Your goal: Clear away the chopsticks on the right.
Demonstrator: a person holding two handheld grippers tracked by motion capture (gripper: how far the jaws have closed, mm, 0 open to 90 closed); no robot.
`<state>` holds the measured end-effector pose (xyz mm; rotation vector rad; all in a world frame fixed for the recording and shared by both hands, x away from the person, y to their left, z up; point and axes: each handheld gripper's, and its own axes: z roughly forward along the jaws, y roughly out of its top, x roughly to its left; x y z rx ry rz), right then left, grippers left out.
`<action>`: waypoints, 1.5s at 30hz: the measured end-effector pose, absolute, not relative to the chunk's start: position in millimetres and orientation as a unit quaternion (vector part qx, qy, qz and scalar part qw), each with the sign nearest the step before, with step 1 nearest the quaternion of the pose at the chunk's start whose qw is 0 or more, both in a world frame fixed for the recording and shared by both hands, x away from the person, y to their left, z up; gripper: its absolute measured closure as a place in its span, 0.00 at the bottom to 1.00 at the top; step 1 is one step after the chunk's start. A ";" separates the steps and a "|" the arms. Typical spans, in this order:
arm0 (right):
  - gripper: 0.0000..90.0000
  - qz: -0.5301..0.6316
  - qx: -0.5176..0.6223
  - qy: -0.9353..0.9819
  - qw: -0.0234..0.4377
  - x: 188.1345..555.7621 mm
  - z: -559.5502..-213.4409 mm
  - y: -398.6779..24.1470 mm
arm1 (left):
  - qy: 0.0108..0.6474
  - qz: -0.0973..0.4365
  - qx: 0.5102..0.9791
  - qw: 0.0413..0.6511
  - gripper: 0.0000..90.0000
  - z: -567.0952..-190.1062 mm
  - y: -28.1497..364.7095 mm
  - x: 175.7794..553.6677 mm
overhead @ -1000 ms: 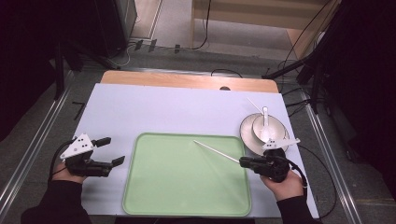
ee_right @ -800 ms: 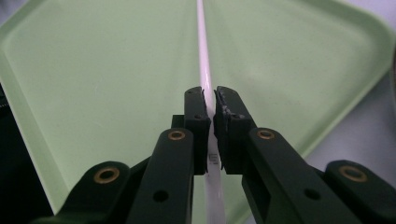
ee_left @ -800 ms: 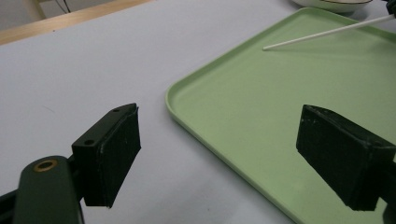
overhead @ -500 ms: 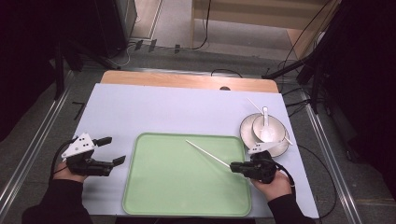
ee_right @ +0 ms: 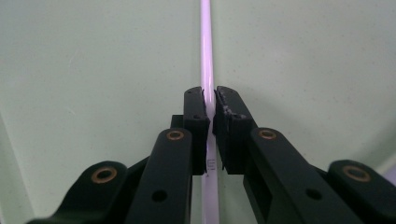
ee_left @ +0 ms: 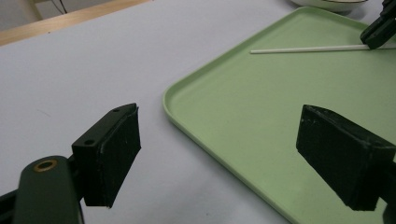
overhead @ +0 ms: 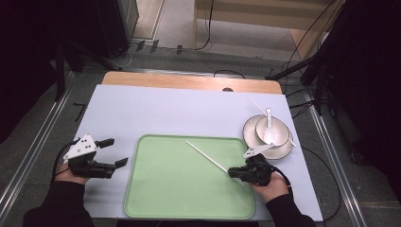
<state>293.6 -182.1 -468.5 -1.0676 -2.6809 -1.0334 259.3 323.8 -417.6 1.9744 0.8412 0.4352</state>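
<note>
A long white chopstick (overhead: 207, 156) lies slanted over the pale green tray (overhead: 165, 189), and my right gripper (overhead: 235, 173) is shut on its near end at the tray's right side. In the right gripper view the chopstick (ee_right: 206, 56) runs straight away between the two pads (ee_right: 196, 116), low over the tray's floor. My left gripper (overhead: 117, 152) rests on the white table left of the tray, its jaws wide open with nothing between them (ee_left: 219, 154). From there the chopstick (ee_left: 303, 48) shows far off.
At the right rear of the white table cover (overhead: 156, 113) stands a white plate (overhead: 283, 150) with a bowl (overhead: 279, 132) and a white spoon (overhead: 269, 124) in it; a second chopstick (overhead: 257, 107) leans across them. A wooden table edge (overhead: 189, 81) runs behind.
My right gripper has come down and toward the near left with the chopstick, bringing it low over the tray. The left gripper has stayed where it was.
</note>
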 end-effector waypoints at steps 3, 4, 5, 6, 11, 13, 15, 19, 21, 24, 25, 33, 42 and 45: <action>0.93 -0.338 -0.345 -0.875 0.037 293.5 -468.7 -181.6 | 0.342 0.178 0.801 0.458 0.15 -417.5 324.1 259.3; 0.93 -0.339 -0.344 -0.875 0.038 293.6 -468.8 -181.8 | 0.342 0.177 0.801 0.458 0.15 -417.6 324.2 259.4; 0.91 -0.338 -0.344 -0.875 0.037 293.6 -468.6 -181.9 | 0.342 0.177 0.802 0.457 0.15 -417.5 324.2 259.5; 0.89 -0.340 -0.342 -0.875 0.037 293.7 -468.6 -181.9 | 0.342 0.176 0.802 0.456 0.15 -417.6 324.1 259.5; 0.83 -0.344 -0.339 -0.874 0.046 293.3 -468.7 -180.6 | 0.341 0.175 0.802 0.459 0.15 -417.6 323.3 258.8; 0.78 -0.349 -0.334 -0.874 0.048 293.2 -467.9 -180.1 | 0.341 0.175 0.802 0.459 0.15 -417.5 323.5 258.9; 0.67 -0.363 -0.346 -0.863 0.050 293.4 -462.0 -181.5 | 0.341 0.176 0.802 0.459 0.15 -417.5 323.6 258.8; 0.59 -0.386 -0.352 -0.852 0.034 293.2 -452.8 -187.0 | 0.341 0.176 0.802 0.458 0.15 -417.4 323.9 258.8; 0.55 -0.404 -0.358 -0.842 0.025 293.5 -446.1 -191.8 | 0.341 0.175 0.802 0.459 0.15 -417.5 323.6 258.9; 0.47 -0.424 -0.358 -0.832 0.013 293.1 -440.0 -196.2 | 0.340 0.175 0.802 0.458 0.15 -417.5 323.2 258.8; 0.45 -0.427 -0.360 -0.829 0.010 293.0 -437.5 -197.5 | 0.340 0.175 0.802 0.459 0.15 -417.5 323.3 258.8; 0.41 -0.446 -0.367 -0.816 0.027 296.3 -429.6 -203.4 | 0.340 0.175 0.802 0.458 0.15 -417.5 323.4 258.8; 0.33 -0.445 -0.351 -0.824 0.000 303.1 -414.1 -207.8 | 0.339 0.177 0.804 0.456 0.15 -417.7 323.3 258.9; 0.32 -0.447 -0.353 -0.822 -0.012 306.1 -408.1 -210.3 | 0.339 0.177 0.804 0.456 0.15 -417.9 323.2 259.1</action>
